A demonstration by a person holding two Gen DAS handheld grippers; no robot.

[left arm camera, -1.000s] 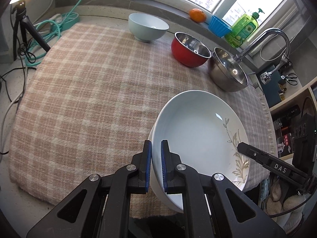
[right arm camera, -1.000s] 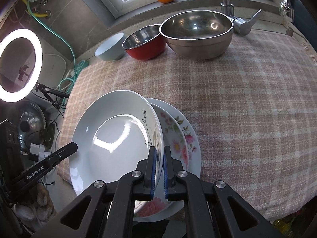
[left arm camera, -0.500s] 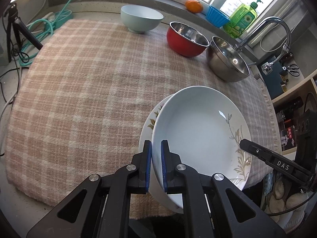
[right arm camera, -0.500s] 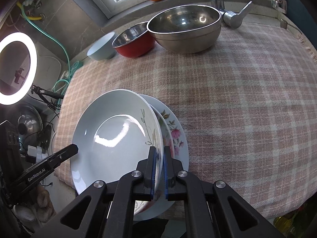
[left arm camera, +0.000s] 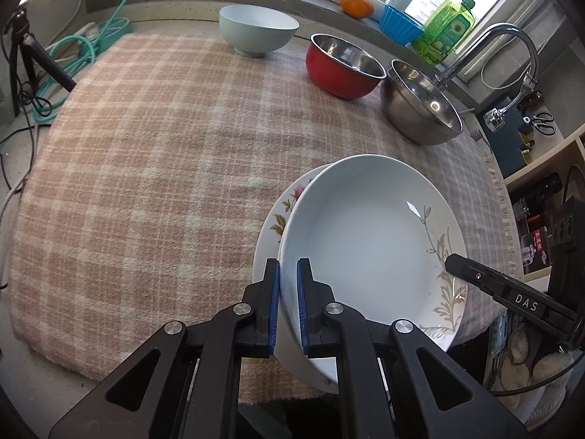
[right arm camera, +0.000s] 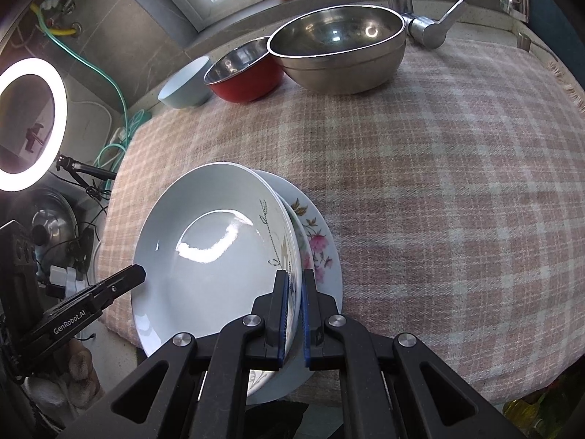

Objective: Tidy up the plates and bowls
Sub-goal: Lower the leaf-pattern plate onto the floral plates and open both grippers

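Both tools are clamping the white plate (left arm camera: pixel 369 241) by opposite rims: left tool (left arm camera: pixel 287 305) on the near-left edge, right tool (right arm camera: pixel 292 314) on the other side. The plate is sitting tilted just over the floral plate (right arm camera: pixel 318 252) at the near edge of the checked-cloth worktop (left arm camera: pixel 146 168). Three bowls are standing at the far side.

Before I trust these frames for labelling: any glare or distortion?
Left wrist view: fisheye bends the plaid cloth; small glint on the white plate. Right wrist view: broad glare in that plate's well; ring light blown out.
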